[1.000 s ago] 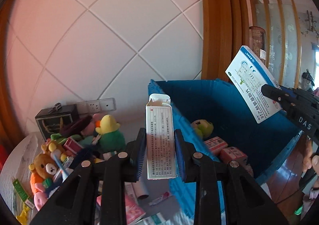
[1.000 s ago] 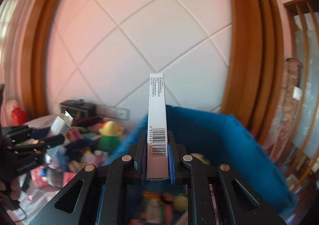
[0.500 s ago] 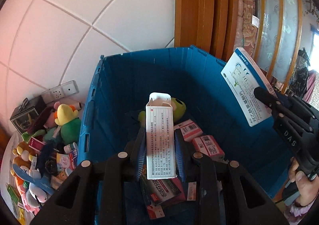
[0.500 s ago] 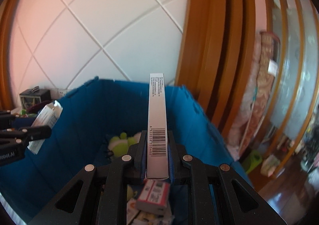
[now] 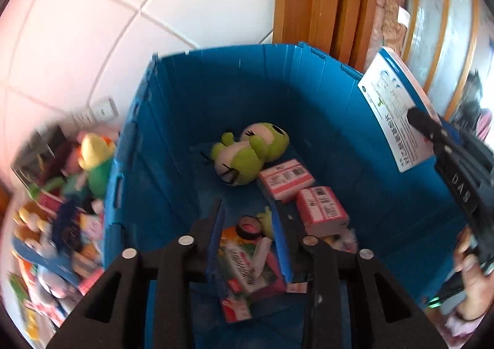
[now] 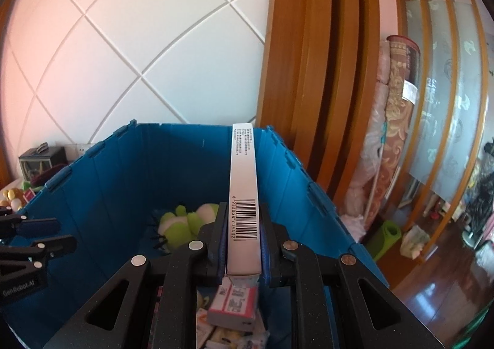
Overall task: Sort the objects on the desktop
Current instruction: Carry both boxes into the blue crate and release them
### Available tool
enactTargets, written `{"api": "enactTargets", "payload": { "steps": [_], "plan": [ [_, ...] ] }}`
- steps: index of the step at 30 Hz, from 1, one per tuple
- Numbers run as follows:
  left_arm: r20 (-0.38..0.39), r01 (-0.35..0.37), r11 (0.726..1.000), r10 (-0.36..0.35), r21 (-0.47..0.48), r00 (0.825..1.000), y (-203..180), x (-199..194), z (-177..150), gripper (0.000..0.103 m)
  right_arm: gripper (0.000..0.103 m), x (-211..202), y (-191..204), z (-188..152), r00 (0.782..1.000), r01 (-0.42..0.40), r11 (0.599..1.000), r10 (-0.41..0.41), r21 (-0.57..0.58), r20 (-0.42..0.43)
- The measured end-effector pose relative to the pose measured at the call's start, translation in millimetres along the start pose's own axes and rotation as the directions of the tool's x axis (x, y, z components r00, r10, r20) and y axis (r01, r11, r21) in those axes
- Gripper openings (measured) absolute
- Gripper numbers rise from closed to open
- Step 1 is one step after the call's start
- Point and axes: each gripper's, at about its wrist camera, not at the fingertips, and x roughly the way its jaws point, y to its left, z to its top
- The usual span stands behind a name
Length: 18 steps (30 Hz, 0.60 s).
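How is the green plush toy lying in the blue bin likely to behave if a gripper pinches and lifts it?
The green plush toy looks soft and stuffed, so it would probably squash under the pads and sag. It likely weighs little for its bulk. Its limbs sprawl on the floor of the blue bin, so it seems unlikely to roll.

On my black right gripper's [image 5: 426, 129] body I read "DAS". My black left gripper [image 6: 43, 233] at nine o'clock reads "GenRobot.AI". The flat white cardboard box's [image 6: 244, 191] barcode edge reads "6 922038 705402".
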Motion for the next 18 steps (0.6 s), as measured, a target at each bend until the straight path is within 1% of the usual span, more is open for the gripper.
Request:
{"api": "enactTargets", "payload": {
  "steps": [2,3,5,8,9,10,11,12,13,15,18],
  "plan": [
    [-0.002,0.018,0.999,-0.019,-0.049,1.000,6.7,-0.6,0.4,0.042,0.017,-1.0,0.4,-0.5,1.000,0.010,1.000,-0.010,-0.006,0.009],
    [-0.002,0.024,0.997,-0.024,-0.068,1.000,9.3,-1.0,0.2,0.043,0.018,-0.2,1.4,-1.4,1.000,0.010,1.000,-0.010,-0.009,0.009],
    [0.000,0.033,0.996,-0.033,-0.080,0.999,10.6,-1.7,-1.2,0.046,0.018,0.3,2.4,-1.5,1.000,0.003,1.000,-0.003,-0.012,0.004],
    [0.013,0.025,0.998,-0.024,-0.066,1.000,7.8,-3.4,-3.0,0.047,0.018,0.8,0.9,-2.5,1.000,0.007,1.000,-0.007,-0.008,0.009],
    [0.018,0.019,0.998,-0.019,-0.056,1.000,6.1,-3.9,-3.2,0.048,0.025,0.3,0.3,-2.6,1.000,0.009,1.000,-0.009,-0.004,0.015],
    [0.024,0.013,0.999,-0.012,-0.045,1.000,4.2,-4.6,-3.4,0.050,0.042,-1.5,-0.2,-3.0,1.000,0.013,1.000,-0.013,0.002,0.026],
    [0.030,0.009,0.999,-0.008,-0.034,1.000,3.3,-4.8,-3.6,0.052,0.056,-4.4,-0.7,-2.8,0.999,0.016,1.000,-0.016,0.010,0.042],
    [0.037,0.005,1.000,-0.004,-0.023,0.999,1.4,-6.0,-4.0,0.054,0.087,-6.5,-1.7,-2.7,0.998,0.017,1.000,-0.018,0.015,0.057],
    [0.043,0.001,1.000,-0.001,-0.015,0.999,0.5,-6.2,-4.1,0.056,0.103,-10.6,-1.4,-2.4,0.997,0.024,1.000,-0.026,0.019,0.077],
    [0.056,-0.008,1.000,0.008,-0.002,0.998,-1.6,-8.1,-4.1,0.059,0.103,-17.0,0.3,-4.5,0.992,0.034,0.999,-0.035,0.014,0.119],
    [0.071,-0.017,1.000,0.016,0.013,0.997,-3.7,-10.0,-3.8,0.062,0.103,-17.8,1.7,-4.9,0.989,0.042,0.999,-0.042,0.008,0.141]
  ]
}}
